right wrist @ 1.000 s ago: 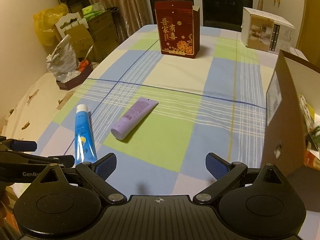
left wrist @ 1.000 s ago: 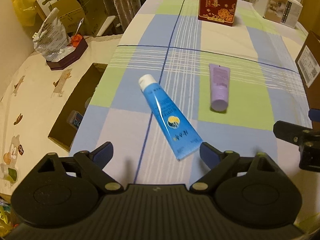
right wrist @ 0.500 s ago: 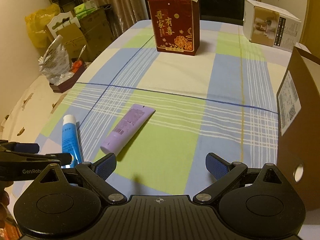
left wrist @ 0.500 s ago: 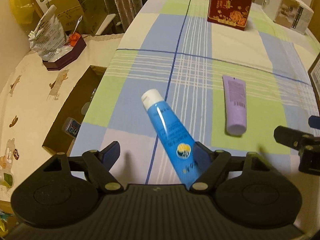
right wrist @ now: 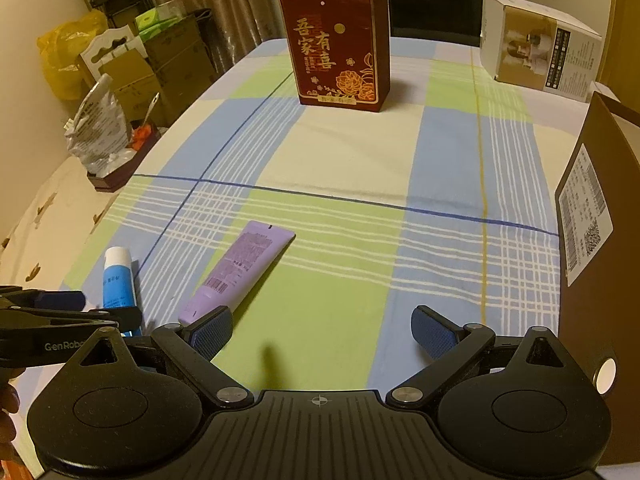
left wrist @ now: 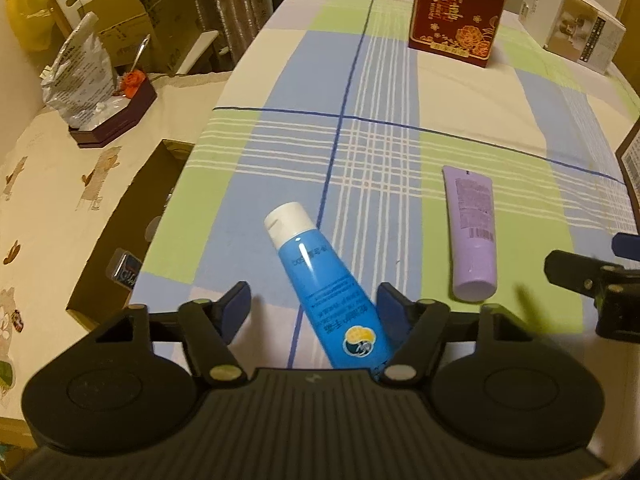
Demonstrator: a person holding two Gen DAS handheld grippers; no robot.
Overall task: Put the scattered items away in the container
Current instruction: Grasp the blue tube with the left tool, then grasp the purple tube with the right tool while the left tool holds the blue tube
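Left wrist view: the left gripper [left wrist: 314, 304] has its jaws wide around the blue tube [left wrist: 326, 292], cap toward 11 o'clock on the checked surface [left wrist: 460, 116].

Right wrist view: the right gripper [right wrist: 322, 330] has jaws wide, empty; the purple tube [right wrist: 240, 272] lies at 10 o'clock, the brown container [right wrist: 588, 240] at 3 o'clock.

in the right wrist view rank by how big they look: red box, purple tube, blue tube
1. red box
2. purple tube
3. blue tube, though the left gripper hides its lower part
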